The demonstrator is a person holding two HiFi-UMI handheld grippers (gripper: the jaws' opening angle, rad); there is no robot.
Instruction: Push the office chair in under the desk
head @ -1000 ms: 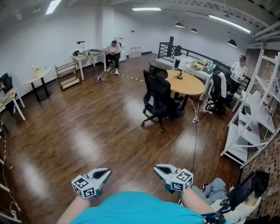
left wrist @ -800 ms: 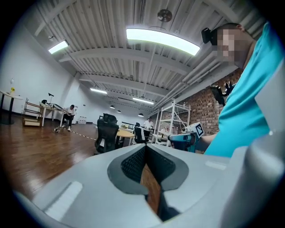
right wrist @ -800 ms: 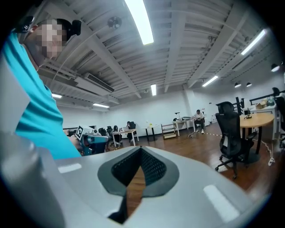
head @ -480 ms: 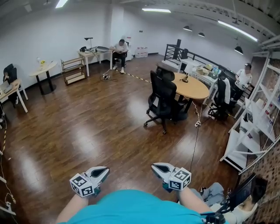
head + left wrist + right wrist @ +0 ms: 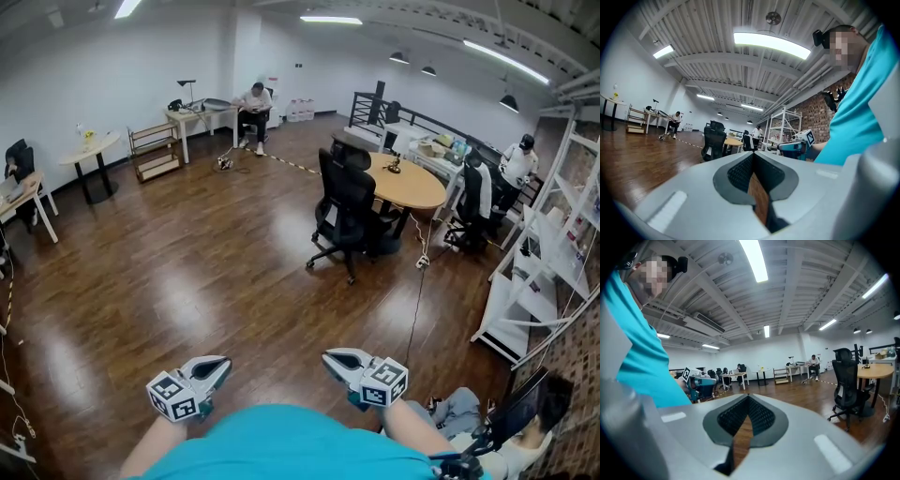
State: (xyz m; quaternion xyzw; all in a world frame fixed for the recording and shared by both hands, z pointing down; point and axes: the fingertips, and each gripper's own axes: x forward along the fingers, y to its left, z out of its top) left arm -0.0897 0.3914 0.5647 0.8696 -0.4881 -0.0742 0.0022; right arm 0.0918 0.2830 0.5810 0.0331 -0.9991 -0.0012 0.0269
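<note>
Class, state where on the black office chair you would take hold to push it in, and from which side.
Probably grip the backrest at its upper edge, from the open-floor side: the office chair stands upright, back turned away from the round desk.

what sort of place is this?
Likely an open-plan office or lab workspace: a black office chair at a round wooden desk, white shelving along the right, and a person seated at a desk by the far wall.
</note>
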